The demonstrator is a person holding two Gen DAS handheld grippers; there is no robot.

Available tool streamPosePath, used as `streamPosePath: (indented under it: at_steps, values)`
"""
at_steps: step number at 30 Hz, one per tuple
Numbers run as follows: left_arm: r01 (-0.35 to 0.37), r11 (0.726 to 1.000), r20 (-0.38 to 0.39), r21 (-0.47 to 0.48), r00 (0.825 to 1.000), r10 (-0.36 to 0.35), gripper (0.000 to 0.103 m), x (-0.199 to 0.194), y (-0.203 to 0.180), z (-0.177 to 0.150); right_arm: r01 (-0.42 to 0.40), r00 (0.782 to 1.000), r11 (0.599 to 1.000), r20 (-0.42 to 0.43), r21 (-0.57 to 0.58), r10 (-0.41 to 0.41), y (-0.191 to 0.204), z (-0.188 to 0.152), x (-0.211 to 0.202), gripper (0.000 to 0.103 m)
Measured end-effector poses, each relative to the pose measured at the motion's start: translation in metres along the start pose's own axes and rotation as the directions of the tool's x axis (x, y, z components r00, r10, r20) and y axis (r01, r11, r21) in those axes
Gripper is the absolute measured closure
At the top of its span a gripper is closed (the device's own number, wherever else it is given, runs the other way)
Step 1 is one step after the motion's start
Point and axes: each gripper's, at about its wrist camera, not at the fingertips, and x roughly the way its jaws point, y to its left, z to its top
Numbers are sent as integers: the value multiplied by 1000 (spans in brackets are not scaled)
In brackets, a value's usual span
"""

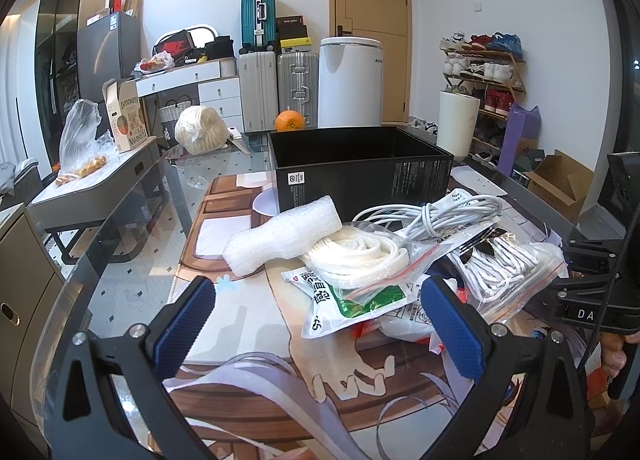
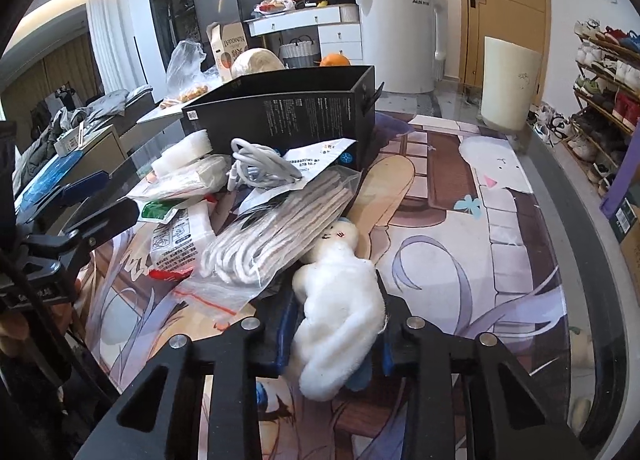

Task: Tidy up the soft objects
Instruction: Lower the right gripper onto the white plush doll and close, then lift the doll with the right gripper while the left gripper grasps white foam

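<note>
Now R hand-held gripper point(image 2: 338, 324) tilted down, w/ plush toy point(image 2: 340, 316) clamped.

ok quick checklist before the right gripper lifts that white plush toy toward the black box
1. Right gripper closed on the white plush toy: ok, both pads press its body.
2. Toy free of the bagged white rope: cannot tell, its head lies against the bag.
3. Black box open on top: ok.
4. Room inside the box: cannot tell, its floor is hidden.
5. Left gripper out of the way: ok, open and holding nothing.
</note>
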Motion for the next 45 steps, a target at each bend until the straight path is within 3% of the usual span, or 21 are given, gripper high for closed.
streamPosePath:
  at_steps: [18, 31, 38, 41, 45]
  values:
    - [13, 1000, -36, 16, 999, -13, 0, -4, 8, -4, 60, 985, 998, 164, 18, -62, -14, 0, -47, 71]
    - [61, 997, -80, -56, 995, -65, 0, -2, 8, 12, 15, 971, 1000, 239, -25, -9, -2, 1, -62, 71]
    - [84, 994, -129, -76, 987, -94, 0, 13, -1, 17, 14, 972, 999, 237, -41, -4, 2, 0, -61, 71]
    - [83, 993, -134, -84, 987, -93, 2, 17, -3, 21, 14, 972, 999, 234, -43, -3, 3, -1, -61, 71]
    - [84, 993, -152, -80, 984, -95, 11, 22, -7, 24, 16, 972, 999, 233, -44, -5, 3, -1, -61, 71]
